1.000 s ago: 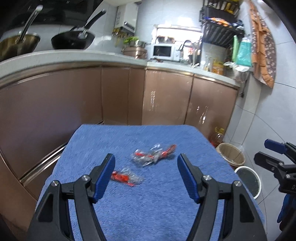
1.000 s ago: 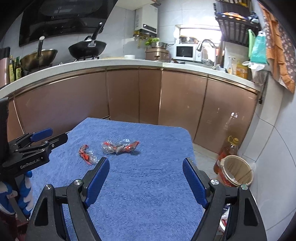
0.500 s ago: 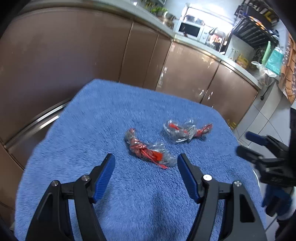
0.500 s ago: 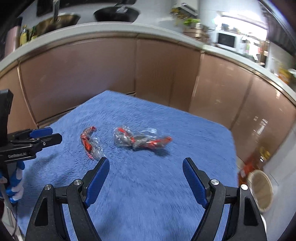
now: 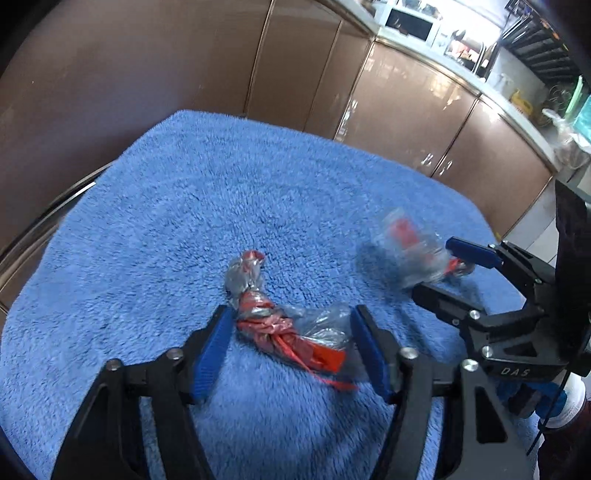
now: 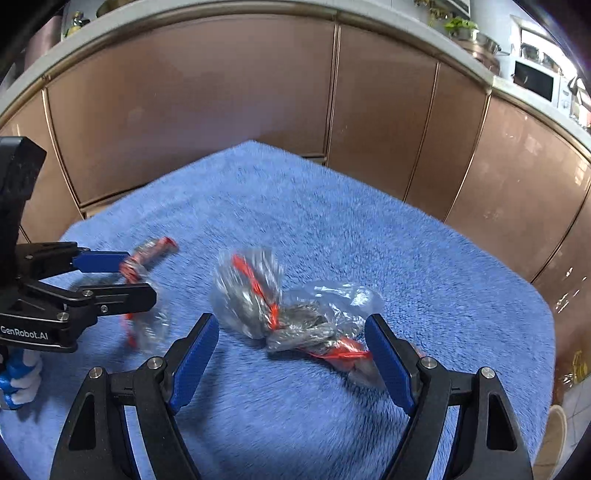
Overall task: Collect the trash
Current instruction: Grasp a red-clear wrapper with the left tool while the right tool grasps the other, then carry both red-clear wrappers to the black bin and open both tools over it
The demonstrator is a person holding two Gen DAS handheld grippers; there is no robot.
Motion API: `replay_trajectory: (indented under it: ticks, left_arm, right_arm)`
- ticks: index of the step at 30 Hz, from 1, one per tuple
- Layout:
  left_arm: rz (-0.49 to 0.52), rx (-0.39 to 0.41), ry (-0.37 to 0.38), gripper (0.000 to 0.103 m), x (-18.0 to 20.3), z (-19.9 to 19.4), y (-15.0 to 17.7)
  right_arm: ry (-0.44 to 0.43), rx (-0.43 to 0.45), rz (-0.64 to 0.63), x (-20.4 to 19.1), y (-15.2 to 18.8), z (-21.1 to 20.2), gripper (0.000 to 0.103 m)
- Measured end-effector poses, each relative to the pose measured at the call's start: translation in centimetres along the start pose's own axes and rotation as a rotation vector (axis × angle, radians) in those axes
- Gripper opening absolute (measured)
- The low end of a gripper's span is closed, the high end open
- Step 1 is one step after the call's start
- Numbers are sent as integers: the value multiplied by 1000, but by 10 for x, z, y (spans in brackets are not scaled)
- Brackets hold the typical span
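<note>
Two crumpled clear-and-red plastic wrappers lie on a blue towel point(image 5: 177, 206). My left gripper point(image 5: 291, 332) is open, its blue pads either side of the left wrapper point(image 5: 280, 325). My right gripper point(image 6: 291, 347) is open around the right wrapper point(image 6: 295, 314). In the left wrist view the right wrapper point(image 5: 406, 254) is blurred, with the right gripper point(image 5: 439, 269) open at it. In the right wrist view the left gripper point(image 6: 125, 273) is open around the left wrapper point(image 6: 144, 258).
Brown cabinet doors point(image 6: 221, 103) curve behind the towel under a pale countertop. A microwave point(image 5: 410, 24) stands on the counter at the back. A bin rim point(image 6: 557, 428) shows on the floor at the lower right.
Both grippers have moved down and forward onto the towel. Each wrapper, earlier ahead of the fingers, now lies between them. Both grippers stay open.
</note>
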State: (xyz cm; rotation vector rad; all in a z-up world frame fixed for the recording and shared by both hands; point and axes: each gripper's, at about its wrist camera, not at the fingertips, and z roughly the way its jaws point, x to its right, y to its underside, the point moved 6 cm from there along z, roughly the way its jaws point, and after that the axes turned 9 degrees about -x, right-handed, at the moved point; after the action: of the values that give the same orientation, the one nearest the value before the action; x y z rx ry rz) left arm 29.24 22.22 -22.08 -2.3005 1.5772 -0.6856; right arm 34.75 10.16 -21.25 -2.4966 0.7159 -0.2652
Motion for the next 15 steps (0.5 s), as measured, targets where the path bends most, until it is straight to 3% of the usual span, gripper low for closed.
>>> replay_trajectory:
  ticks: [3,5,9,10,15]
  left_arm:
    - [-1,6,-21,52,0,3,-5]
    - [-1,13,-42,47,0,4,-7]
    - [-6,31,-80,28,-2,4,-5]
    - [-7,34,-78,20,-3,3,-5]
    - [-3,49,-40,19,0,-6,-2]
  right_arm:
    - [-41,-11,25,8,1,4,72]
    - [-33,-21,34,13,3,5,48]
    - [-35,-21,65,18,8,-1,21]
    - [-33,-19,69,18,10,-4,18]
    - [-23,-4,104,14,31,-36,18]
